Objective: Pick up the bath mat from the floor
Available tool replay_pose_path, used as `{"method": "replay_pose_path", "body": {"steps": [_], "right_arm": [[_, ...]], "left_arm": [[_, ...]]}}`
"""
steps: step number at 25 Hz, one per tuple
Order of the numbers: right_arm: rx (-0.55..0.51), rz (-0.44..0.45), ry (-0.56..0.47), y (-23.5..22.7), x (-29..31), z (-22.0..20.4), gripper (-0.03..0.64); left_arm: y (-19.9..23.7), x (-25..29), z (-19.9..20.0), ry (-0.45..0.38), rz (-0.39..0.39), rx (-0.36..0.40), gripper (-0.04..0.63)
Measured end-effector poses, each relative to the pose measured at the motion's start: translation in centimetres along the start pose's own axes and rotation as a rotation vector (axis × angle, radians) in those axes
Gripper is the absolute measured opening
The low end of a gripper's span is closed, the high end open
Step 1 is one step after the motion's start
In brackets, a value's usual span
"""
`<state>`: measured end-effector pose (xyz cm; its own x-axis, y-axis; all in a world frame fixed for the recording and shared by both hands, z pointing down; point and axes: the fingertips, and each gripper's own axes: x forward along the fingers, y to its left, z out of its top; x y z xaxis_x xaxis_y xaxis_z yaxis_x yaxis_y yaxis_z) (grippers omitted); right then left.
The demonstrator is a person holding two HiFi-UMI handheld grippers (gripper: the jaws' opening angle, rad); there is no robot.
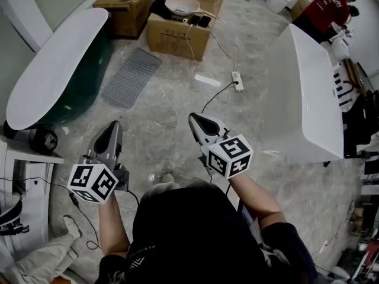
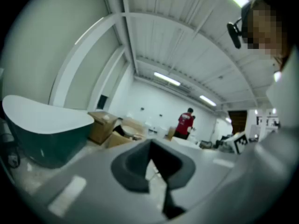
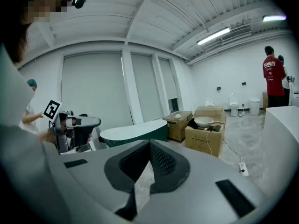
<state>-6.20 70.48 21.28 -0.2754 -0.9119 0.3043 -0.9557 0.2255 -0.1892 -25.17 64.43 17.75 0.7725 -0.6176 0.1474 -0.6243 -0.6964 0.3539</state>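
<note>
Nearest, at lower centre of the head view, the left gripper (image 1: 110,136) and right gripper (image 1: 200,125) are held over bare floor, both clenched on nothing, tips pointing only slightly down. Farther up, in the upper left, the grey mat (image 1: 131,77) lies flat on the floor between the green tub (image 1: 53,70) and the boxes (image 1: 177,34), well apart from both grippers. The step in hand looks like the approach. Next, the person likely needs to step closer, tip a gripper down, part its jaws and pinch a mat edge.
</note>
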Motion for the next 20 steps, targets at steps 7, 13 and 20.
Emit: {"method": "replay_pose_path", "body": {"steps": [7,13,20], "right_arm": [[0.029,-0.029,0.011,0.6,1.3,-0.6,-0.002],[0.065,-0.048,0.038,-0.3,2.7,-1.2,-0.002],[0.079,-0.062,0.065,-2.7,8.0,-0.6,-0.002]], "left_arm": [[3.2,0.1,-0.6,-0.014,0.004,-0.060,0.005],[6.3,0.9,-1.5,-0.032,0.000,-0.154,0.005],[10.4,4.8,-0.8,-0.035,0.023,-0.148,0.005]]}}
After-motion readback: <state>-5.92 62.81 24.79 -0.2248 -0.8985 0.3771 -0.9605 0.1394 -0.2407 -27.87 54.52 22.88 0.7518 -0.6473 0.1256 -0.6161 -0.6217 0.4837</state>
